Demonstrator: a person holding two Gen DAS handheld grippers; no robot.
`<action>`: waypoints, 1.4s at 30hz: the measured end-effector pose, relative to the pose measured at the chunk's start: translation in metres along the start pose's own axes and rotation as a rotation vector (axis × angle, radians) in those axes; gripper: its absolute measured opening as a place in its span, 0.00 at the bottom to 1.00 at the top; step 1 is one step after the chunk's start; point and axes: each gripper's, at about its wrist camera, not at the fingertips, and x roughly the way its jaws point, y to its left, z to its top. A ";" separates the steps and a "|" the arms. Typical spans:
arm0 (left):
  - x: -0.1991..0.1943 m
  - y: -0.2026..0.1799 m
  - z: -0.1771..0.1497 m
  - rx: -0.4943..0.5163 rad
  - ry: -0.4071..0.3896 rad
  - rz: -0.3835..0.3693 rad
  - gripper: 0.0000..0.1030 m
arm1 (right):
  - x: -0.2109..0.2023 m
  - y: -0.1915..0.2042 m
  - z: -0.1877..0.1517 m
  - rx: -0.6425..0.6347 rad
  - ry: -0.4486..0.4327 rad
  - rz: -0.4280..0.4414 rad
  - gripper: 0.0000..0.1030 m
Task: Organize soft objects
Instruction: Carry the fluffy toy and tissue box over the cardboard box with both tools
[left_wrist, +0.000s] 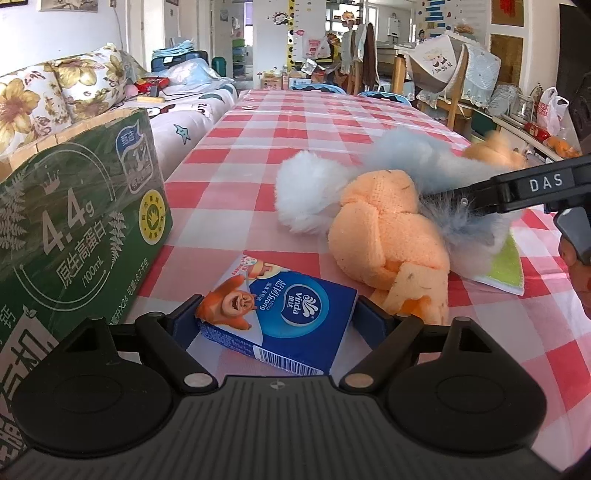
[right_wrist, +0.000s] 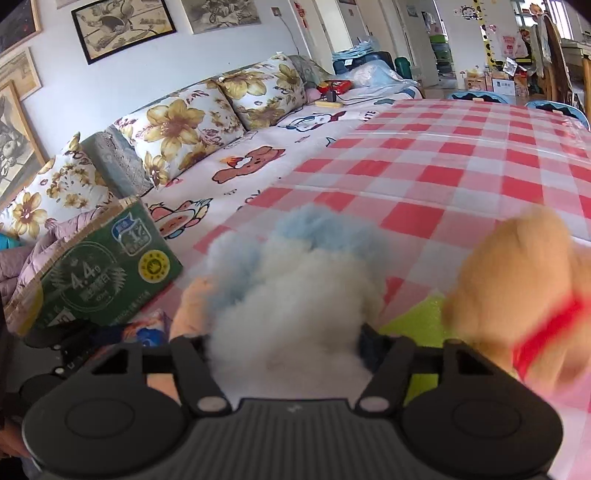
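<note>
My left gripper is shut on a blue Vinda tissue pack, held just above the red-checked table. My right gripper is shut on a fluffy white-and-blue soft toy; in the left wrist view its black finger presses into that fluff. An orange knotted sponge lies against the fluffy toy. A tan plush toy with a red band sits blurred at the right. A green-and-white sponge pad lies under the fluff.
A green milk carton box stands at the table's left edge, open at the top. A sofa bed with floral cushions runs along the left. Chairs and cluttered shelves are at the far end.
</note>
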 end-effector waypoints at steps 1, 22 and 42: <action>-0.001 -0.001 -0.001 0.002 -0.001 -0.002 1.00 | 0.000 -0.001 0.000 0.004 -0.002 -0.003 0.61; -0.015 -0.004 -0.004 -0.021 -0.030 -0.007 1.00 | 0.007 0.037 0.001 -0.028 0.025 -0.244 0.52; -0.041 -0.003 0.005 -0.061 -0.126 -0.072 1.00 | -0.057 0.062 0.006 0.071 -0.125 -0.331 0.52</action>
